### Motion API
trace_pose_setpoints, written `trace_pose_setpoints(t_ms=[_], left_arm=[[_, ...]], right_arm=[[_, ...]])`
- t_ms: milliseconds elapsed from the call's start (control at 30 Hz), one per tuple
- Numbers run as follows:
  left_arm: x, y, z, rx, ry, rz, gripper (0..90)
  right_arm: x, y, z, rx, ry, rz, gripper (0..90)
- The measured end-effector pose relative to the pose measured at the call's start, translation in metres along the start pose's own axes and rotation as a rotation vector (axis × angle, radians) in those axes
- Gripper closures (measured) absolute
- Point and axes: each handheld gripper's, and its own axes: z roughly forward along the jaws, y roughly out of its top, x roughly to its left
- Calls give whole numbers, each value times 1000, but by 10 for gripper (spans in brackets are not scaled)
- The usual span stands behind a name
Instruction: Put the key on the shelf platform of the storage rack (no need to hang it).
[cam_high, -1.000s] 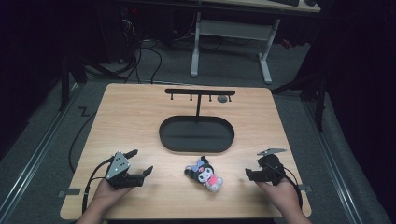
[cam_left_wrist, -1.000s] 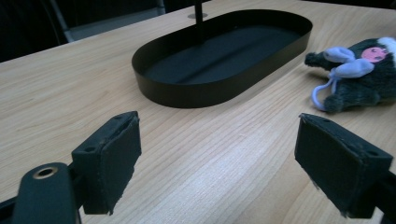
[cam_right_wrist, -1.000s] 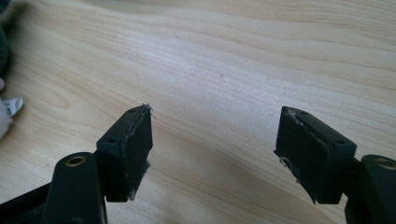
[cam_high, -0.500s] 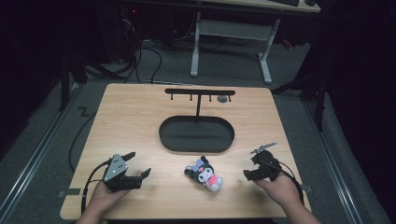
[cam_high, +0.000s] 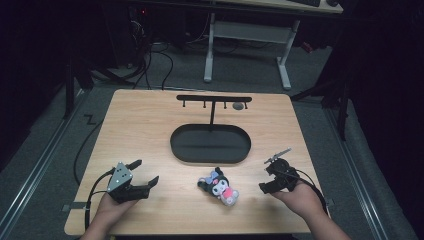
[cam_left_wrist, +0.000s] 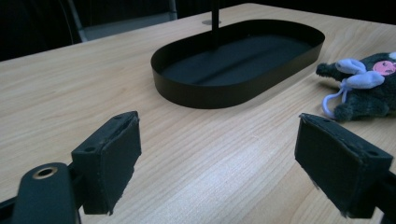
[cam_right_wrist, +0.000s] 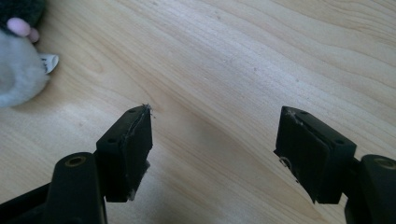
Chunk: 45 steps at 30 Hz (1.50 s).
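Observation:
A small dark plush toy (cam_high: 220, 186) with a pink and white front lies on the wooden table (cam_high: 150, 125), near the front edge and a little right of centre. My left gripper (cam_high: 145, 172) rests on the table to its left, open and holding nothing. In the left gripper view the plush toy (cam_left_wrist: 369, 93) lies ahead to the right of my left gripper (cam_left_wrist: 224, 163). My right gripper (cam_high: 265, 179) is just right of the toy, open and holding nothing, its jaws pointing toward it. In the right gripper view my right gripper (cam_right_wrist: 219, 149) hovers over bare wood, with the plush toy (cam_right_wrist: 16, 70) at the upper left.
A black oval tray (cam_high: 200, 147) sits mid-table behind the toy, with a thin post carrying a hook rack (cam_high: 214, 99). A small grey object (cam_high: 238, 105) hangs at the rack's right end. The tray's wall (cam_left_wrist: 205, 95) stands ahead of the left gripper.
My right gripper has moved left and slightly forward, turning its jaws toward the plush toy. My left gripper has barely shifted. The toy has stayed in place.

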Motion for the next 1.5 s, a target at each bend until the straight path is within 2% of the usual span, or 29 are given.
trace_pose_setpoints(t_ms=[200,333,433,633,867,1033,1200,1233,1500], left_arm=[[1,1,-1,-2,10,-2,152],[4,0,-3,-9,11,-16,153],[3,-1,-2,-4,17,-4,153],[1,-2,0,8,5,-10,154],[-1,-2,0,13,0,7,154],[0,-2,0,11,8,14,154],[2,-2,-1,4,17,3,151],[2,-2,-1,2,19,2,150],[1,-2,0,4,11,4,151]], right_arm=[[6,2,-6,-1,19,-16,262],[12,3,-10,8,33,-46,227],[21,8,-17,9,36,-67,159],[35,15,-22,4,59,-109,139],[57,22,-20,12,104,-156,119],[66,28,-19,17,132,-157,118],[77,35,-16,32,150,-188,134],[81,38,-12,43,164,-194,136],[95,43,0,69,188,-212,152]])
